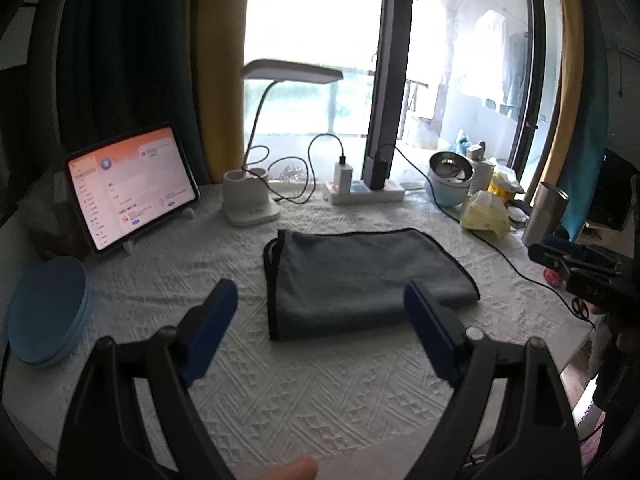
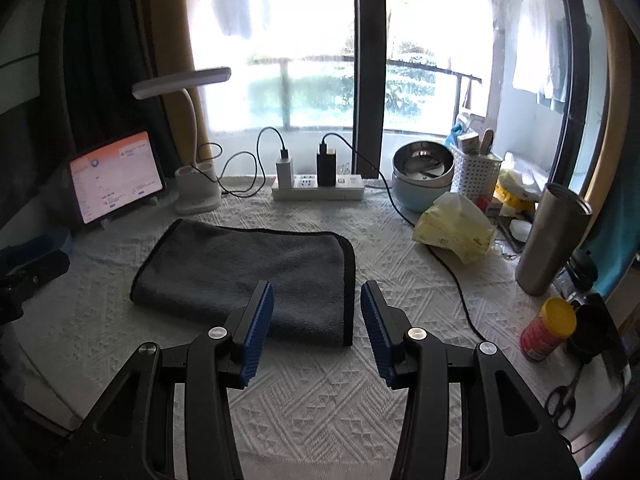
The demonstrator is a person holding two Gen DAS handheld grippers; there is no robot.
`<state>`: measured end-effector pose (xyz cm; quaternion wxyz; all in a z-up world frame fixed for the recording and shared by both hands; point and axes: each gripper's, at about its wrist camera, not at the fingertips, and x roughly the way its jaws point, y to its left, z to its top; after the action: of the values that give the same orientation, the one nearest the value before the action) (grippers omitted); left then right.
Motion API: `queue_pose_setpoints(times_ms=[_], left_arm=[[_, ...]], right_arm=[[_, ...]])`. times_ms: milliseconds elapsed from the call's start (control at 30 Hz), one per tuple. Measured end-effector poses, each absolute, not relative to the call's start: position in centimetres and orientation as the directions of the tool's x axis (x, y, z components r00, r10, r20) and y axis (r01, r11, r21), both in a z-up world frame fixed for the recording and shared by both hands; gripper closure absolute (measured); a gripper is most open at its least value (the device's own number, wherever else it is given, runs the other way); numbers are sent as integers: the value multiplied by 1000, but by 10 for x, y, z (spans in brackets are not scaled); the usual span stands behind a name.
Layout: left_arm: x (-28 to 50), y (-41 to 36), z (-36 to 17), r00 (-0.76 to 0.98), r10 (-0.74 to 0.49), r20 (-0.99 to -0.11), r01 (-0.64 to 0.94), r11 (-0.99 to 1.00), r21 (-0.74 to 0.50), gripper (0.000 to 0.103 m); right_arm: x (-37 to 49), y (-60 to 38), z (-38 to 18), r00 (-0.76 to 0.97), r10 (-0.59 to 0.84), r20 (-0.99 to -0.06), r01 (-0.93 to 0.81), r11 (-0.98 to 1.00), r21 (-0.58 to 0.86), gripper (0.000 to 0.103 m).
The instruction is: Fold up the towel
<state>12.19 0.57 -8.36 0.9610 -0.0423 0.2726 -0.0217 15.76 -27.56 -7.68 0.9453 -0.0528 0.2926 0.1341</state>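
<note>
Where the white textured cloth covers the surface (image 2: 320, 400), the grey towel (image 2: 248, 264) lies folded flat at its middle, dark piping along its edges, one rounded fold toward the tablet side. Both grippers hover short of it, touching nothing: the left gripper (image 1: 320, 320) has its jaws spread wide, the right gripper (image 2: 317, 322) has its jaws apart over the towel's near corner. Behind the towel stand a desk lamp (image 2: 196, 196), a power strip (image 2: 318, 192) with chargers, and a tablet (image 1: 132, 184). A tissue pack (image 2: 454, 232), a black cable (image 2: 460, 292) and a steel tumbler (image 2: 550, 240) sit beside it.
</note>
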Motion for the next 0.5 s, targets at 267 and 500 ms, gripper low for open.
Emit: queue_pose_setpoints(times_ms=[267,500], left_arm=[[93,2,-63,880,-63,-470,25,996,-86,17],[75,0,-42,910,-51,-412,25,997,-69,17]], right_arm=[[124,-277,-53,828,237,-509,-292,956,-29,55],[102,-279,-31,855,238,-460,-289,956,-42,55]])
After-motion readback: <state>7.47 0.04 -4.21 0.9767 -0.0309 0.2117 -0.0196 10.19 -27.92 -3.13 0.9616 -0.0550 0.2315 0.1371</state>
